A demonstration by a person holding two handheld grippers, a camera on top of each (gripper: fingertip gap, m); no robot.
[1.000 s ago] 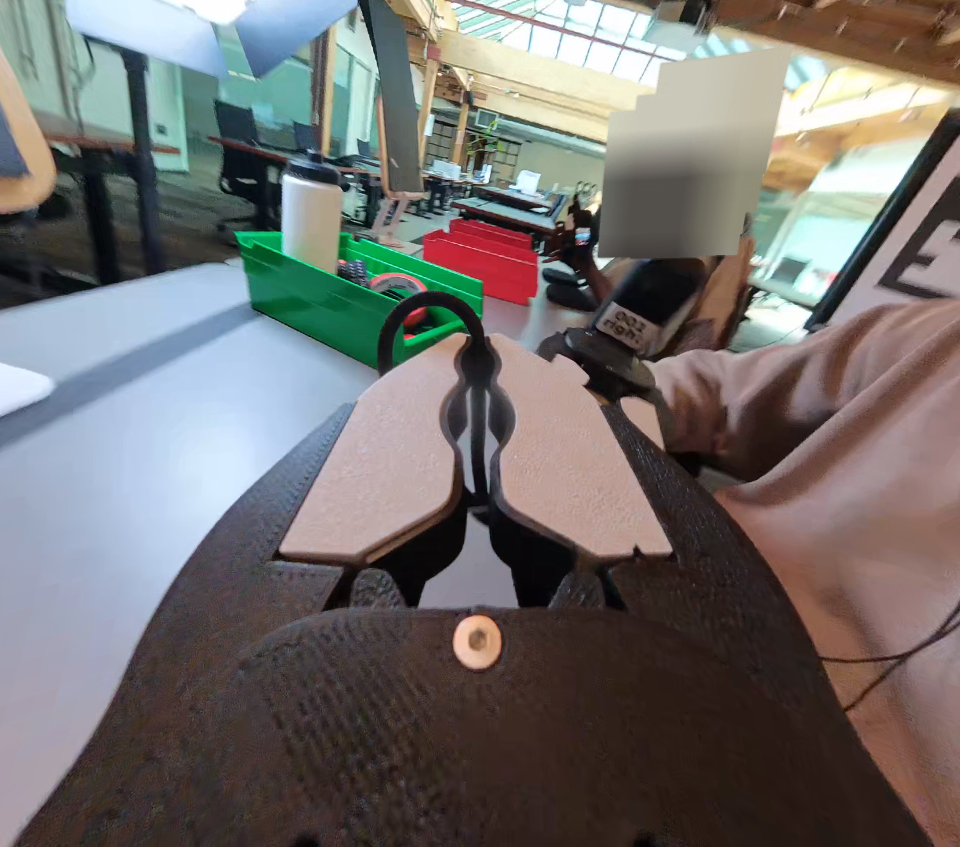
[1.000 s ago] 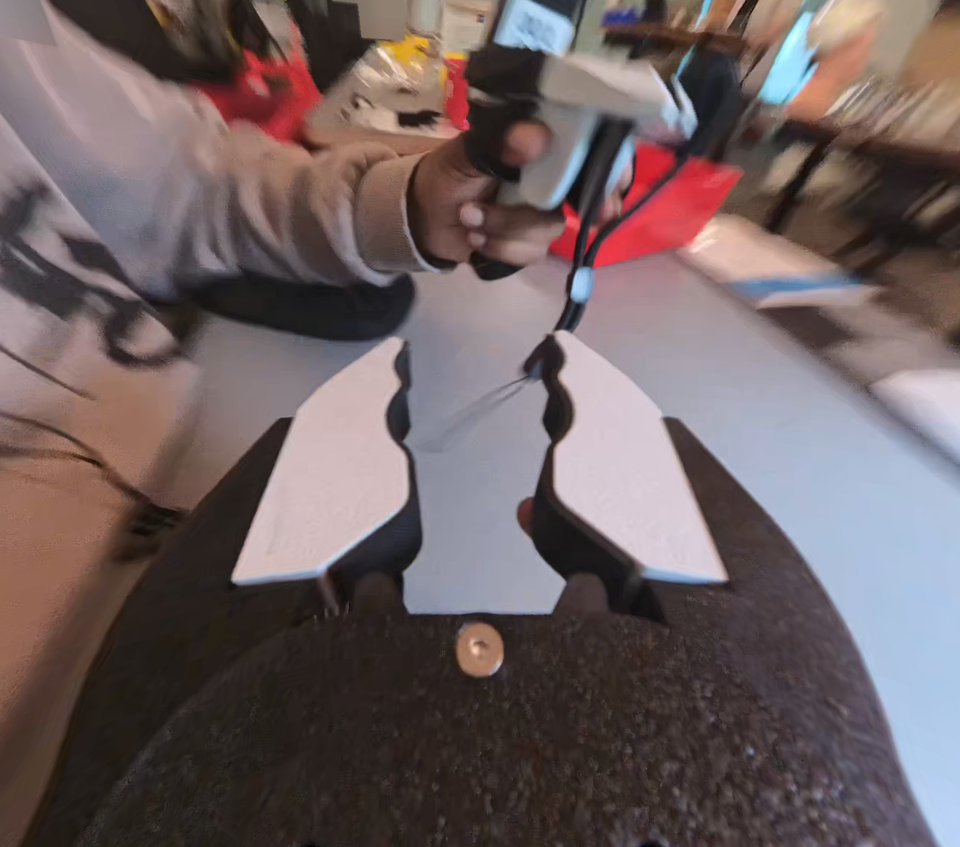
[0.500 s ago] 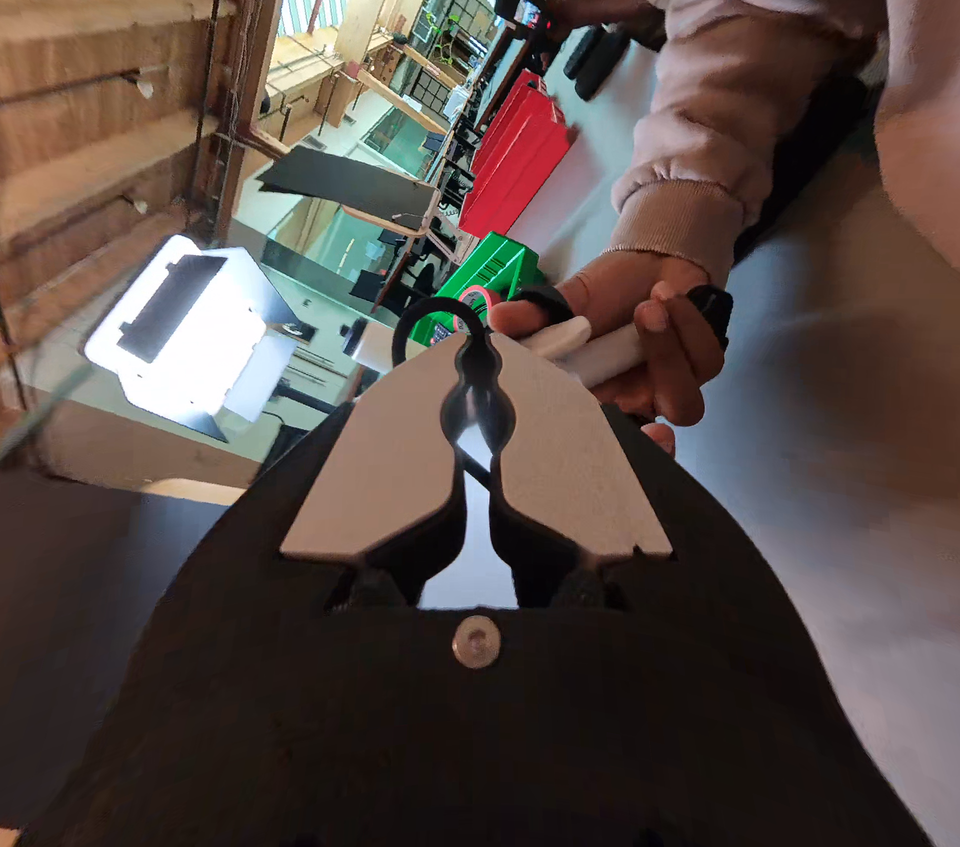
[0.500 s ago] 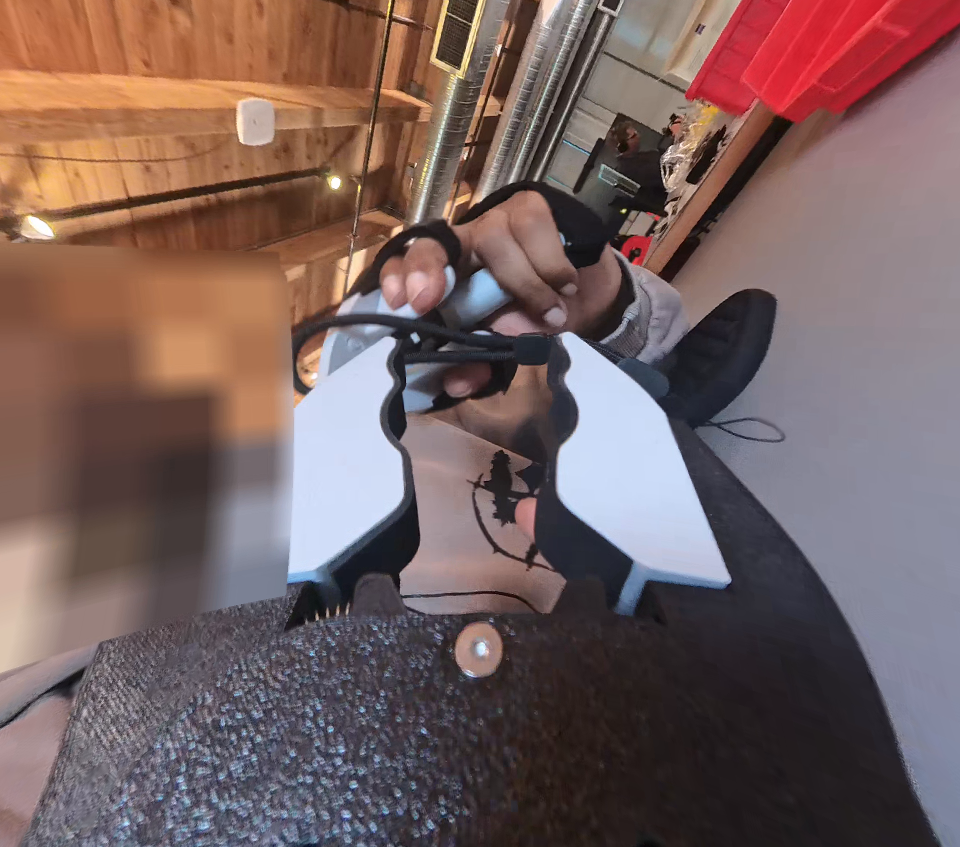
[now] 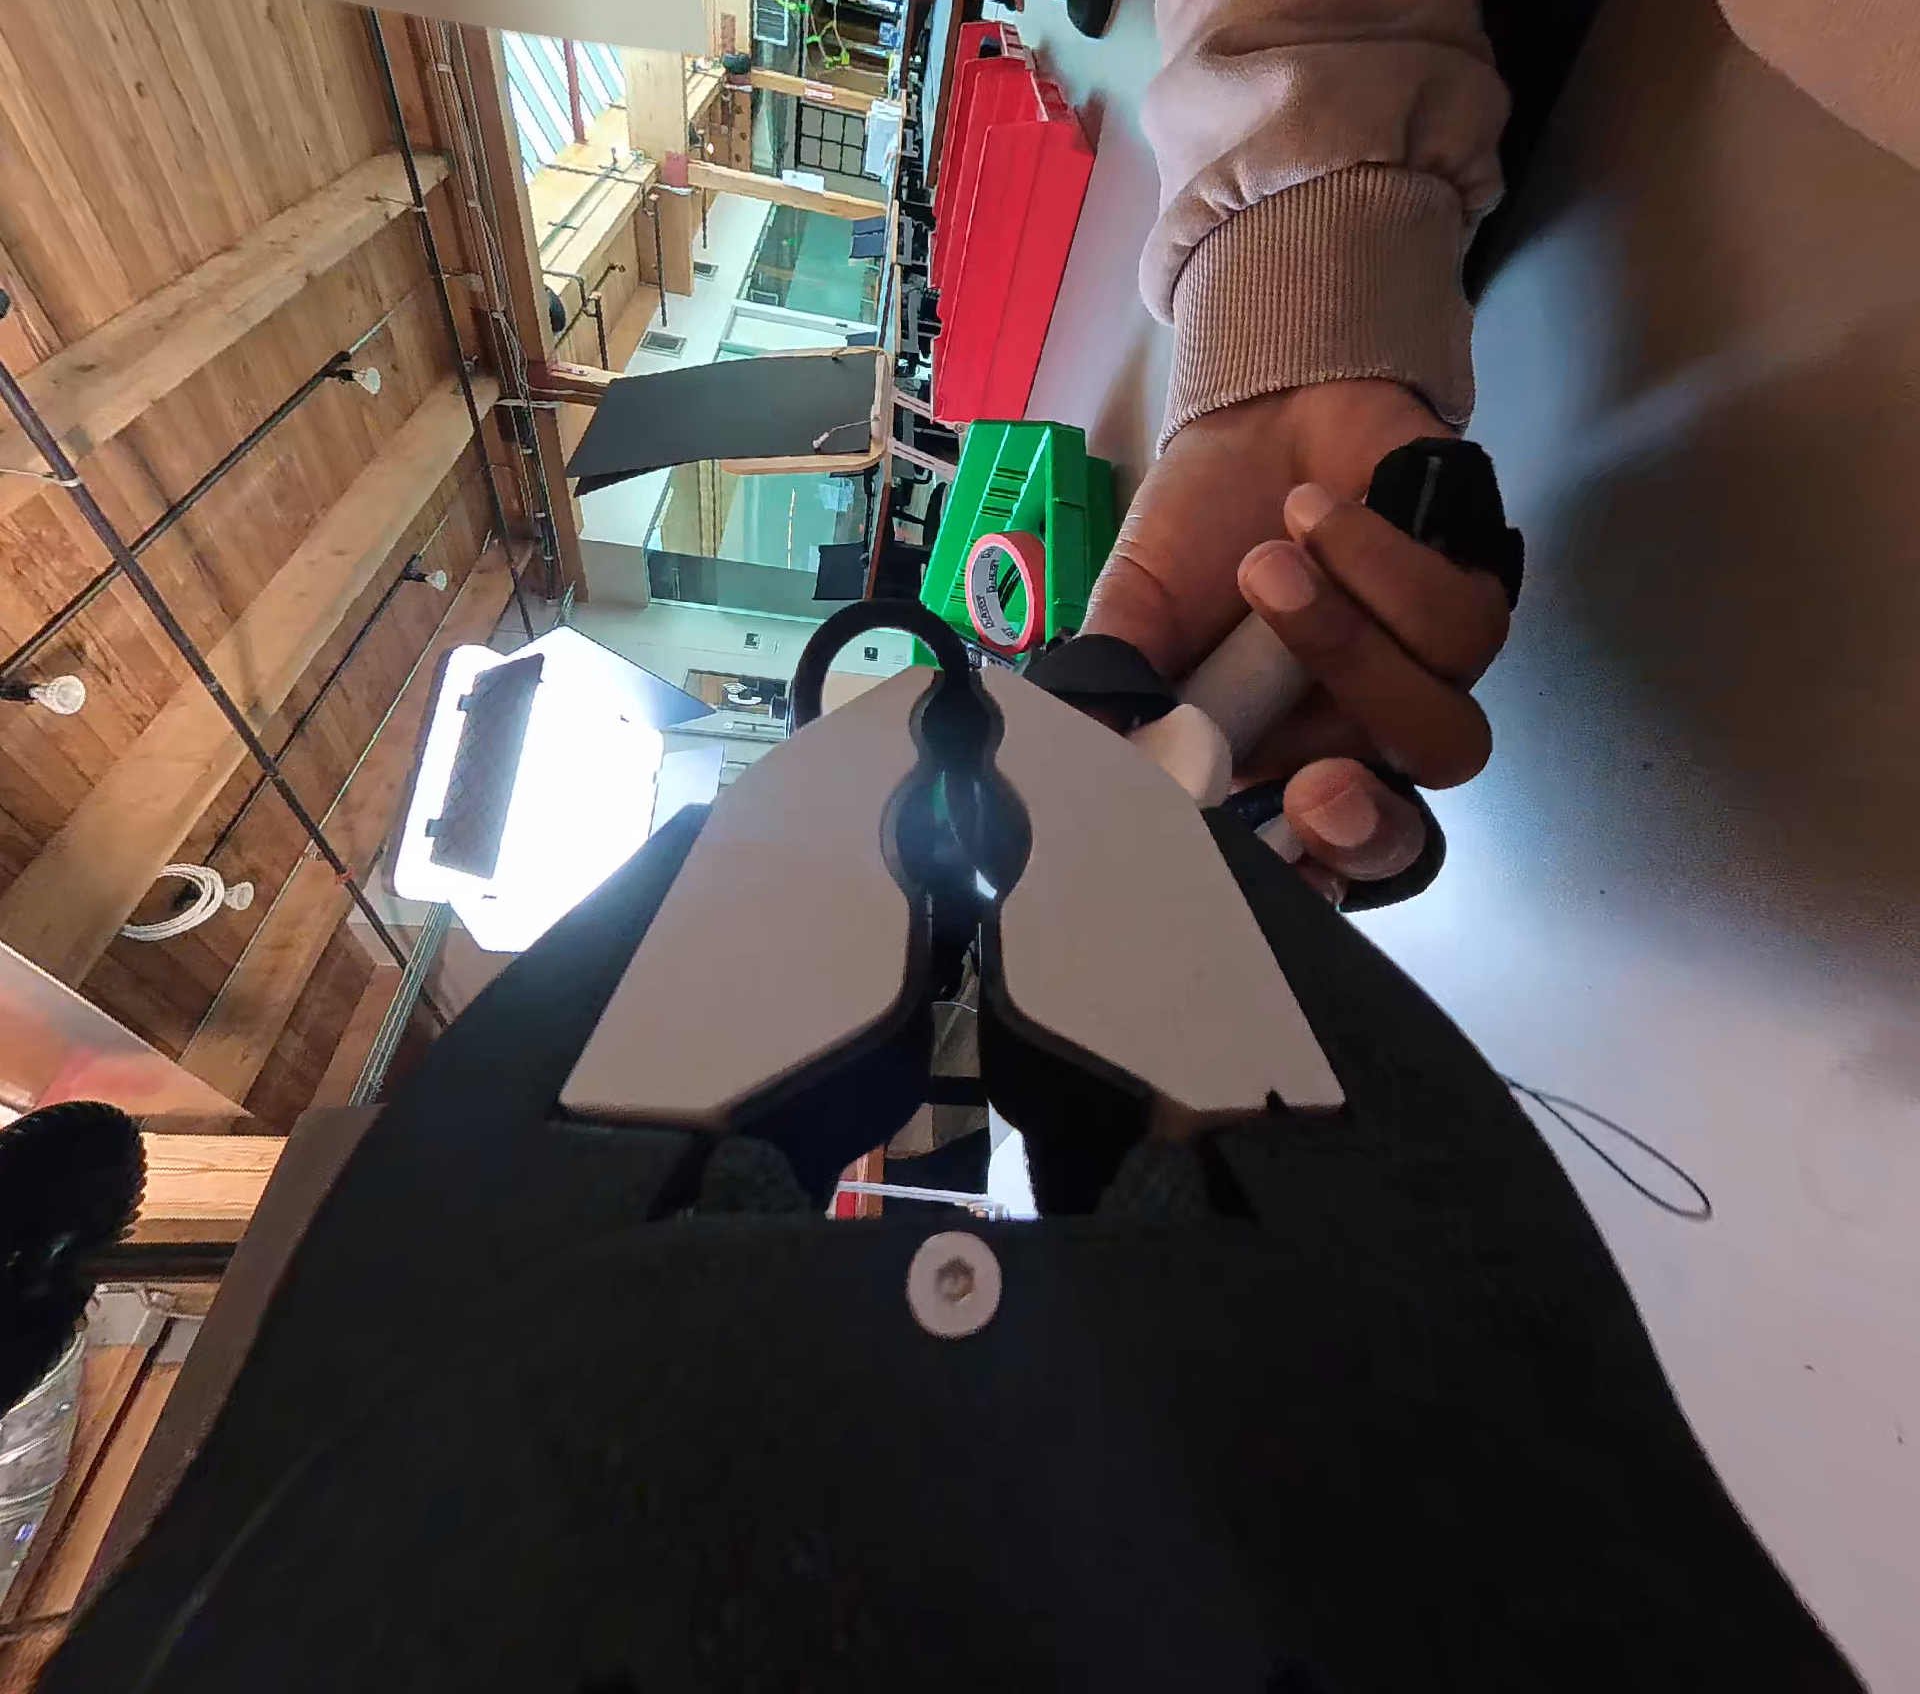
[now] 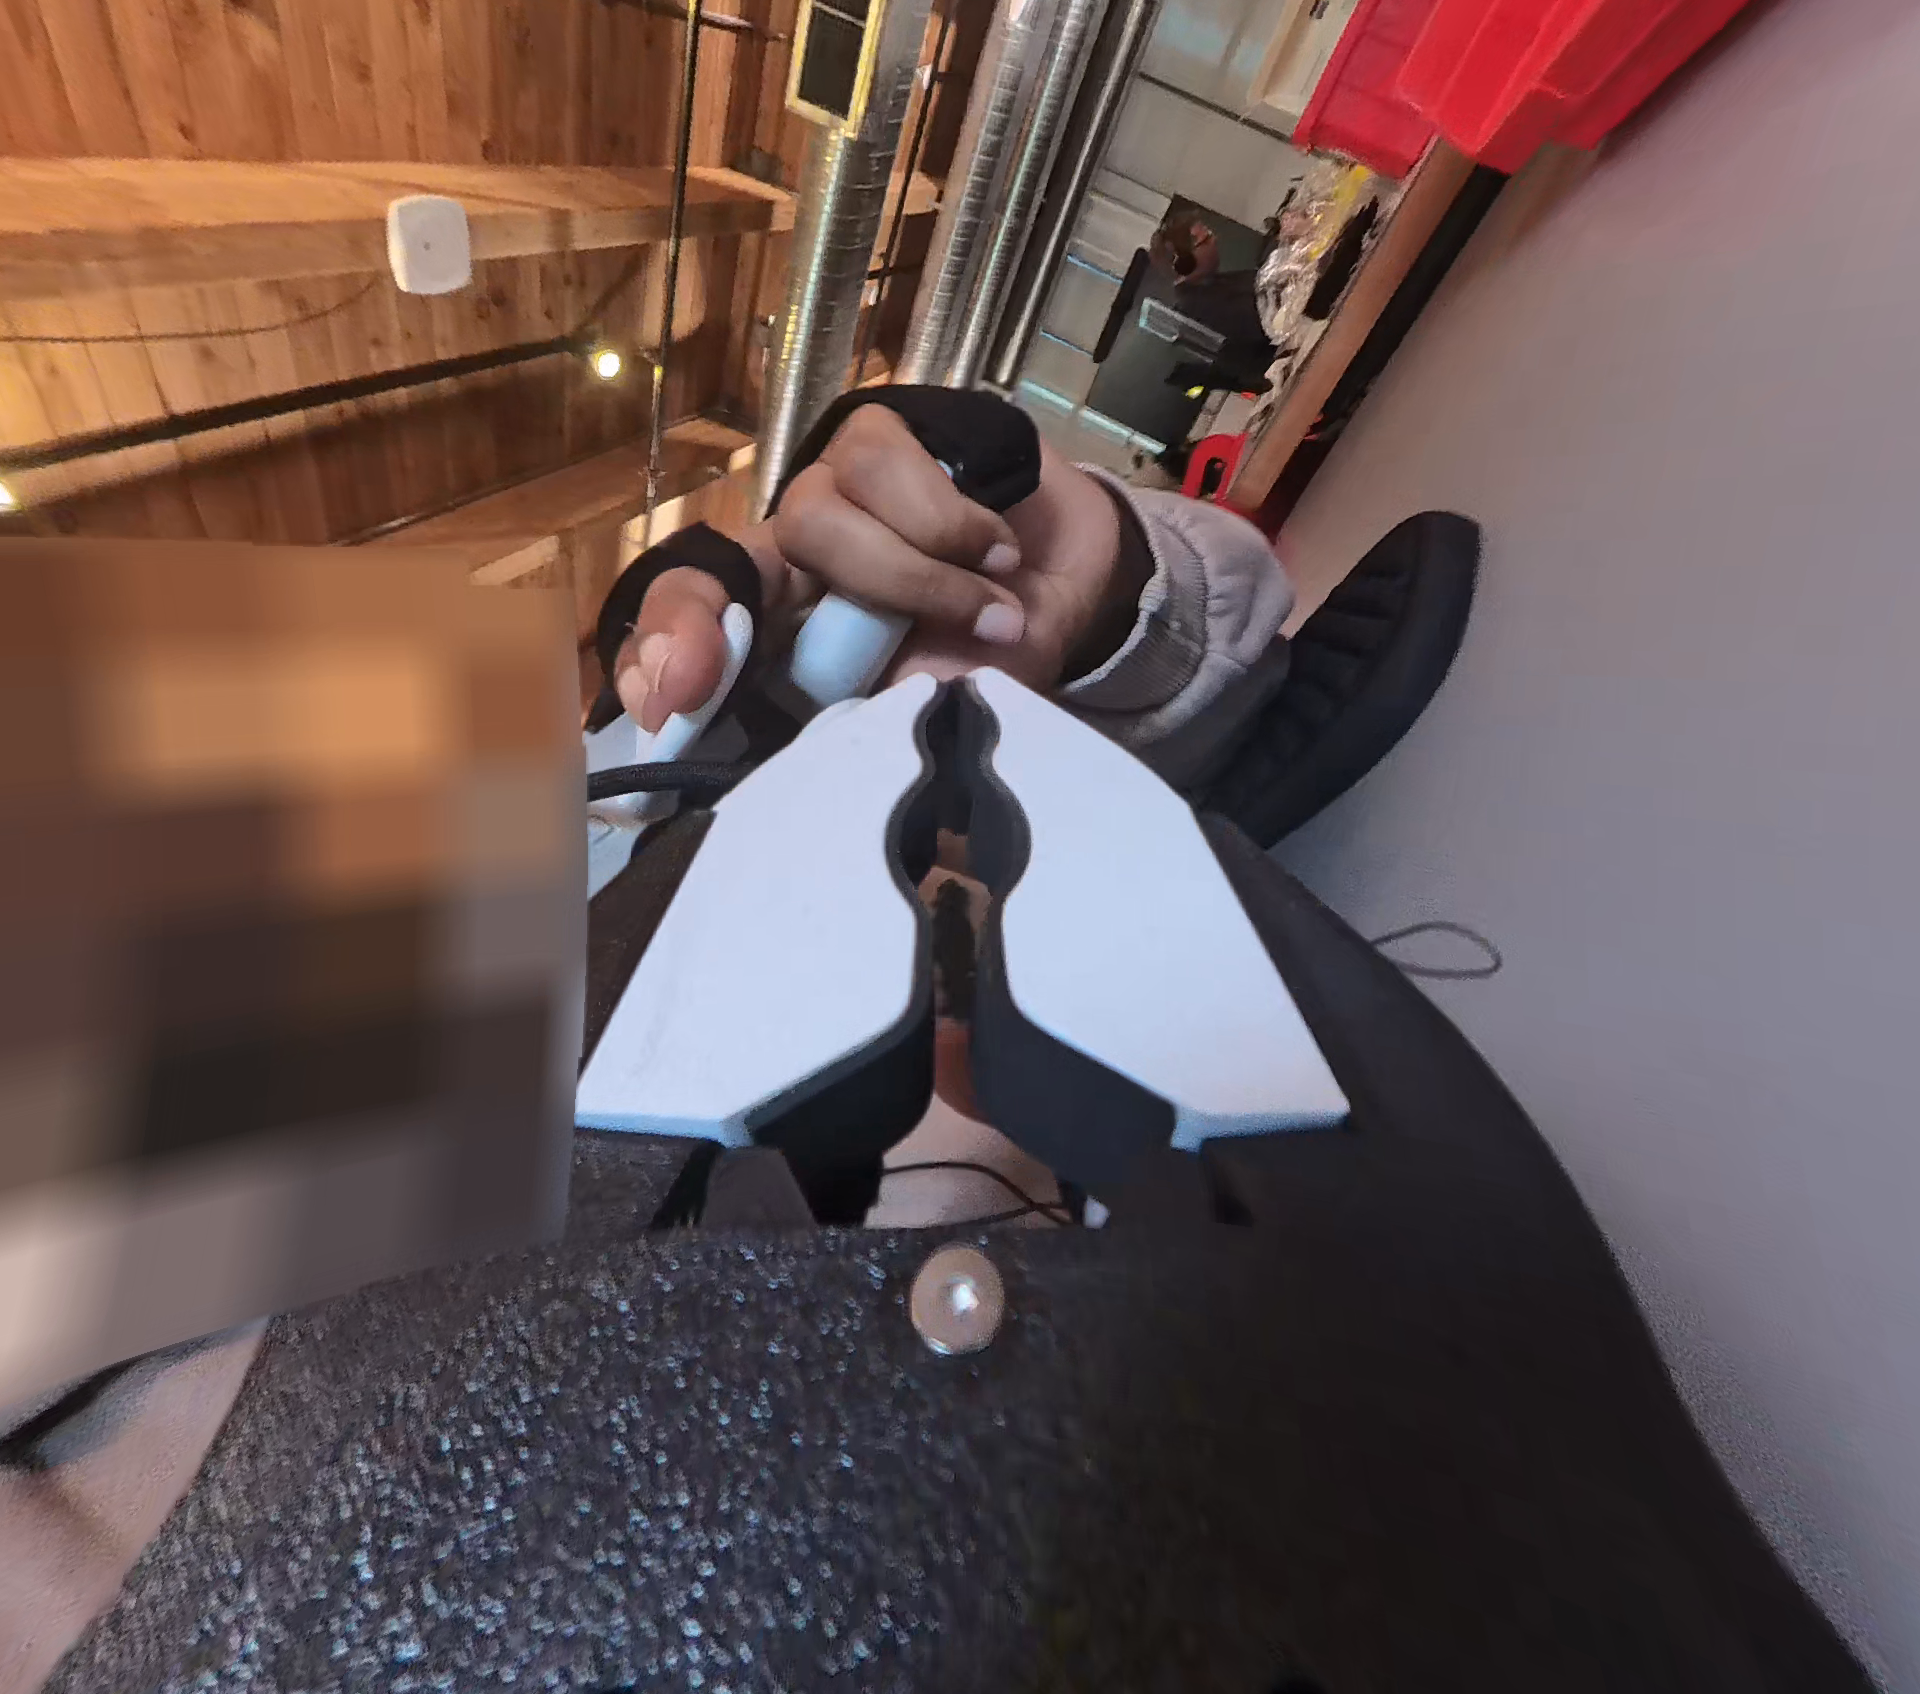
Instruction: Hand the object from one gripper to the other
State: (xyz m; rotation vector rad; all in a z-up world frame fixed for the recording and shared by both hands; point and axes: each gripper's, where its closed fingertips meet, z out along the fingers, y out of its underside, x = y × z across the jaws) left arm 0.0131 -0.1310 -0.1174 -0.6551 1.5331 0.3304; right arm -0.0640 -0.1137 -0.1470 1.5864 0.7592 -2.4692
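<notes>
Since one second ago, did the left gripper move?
Yes. Left gripper, clutching the black loop, tipped sideways: grey table, below before, now fills the right.

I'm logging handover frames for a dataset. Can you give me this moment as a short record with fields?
left hand-held gripper: shut on black cord loop, which pokes out past its fingertips
right hand-held gripper: shut; whether it pinches the loop is hidden
camera roll: both views turned sideways
handover status: cannot tell if it is complete
background: green bin holding a tape roll, red bins, grey table
</notes>
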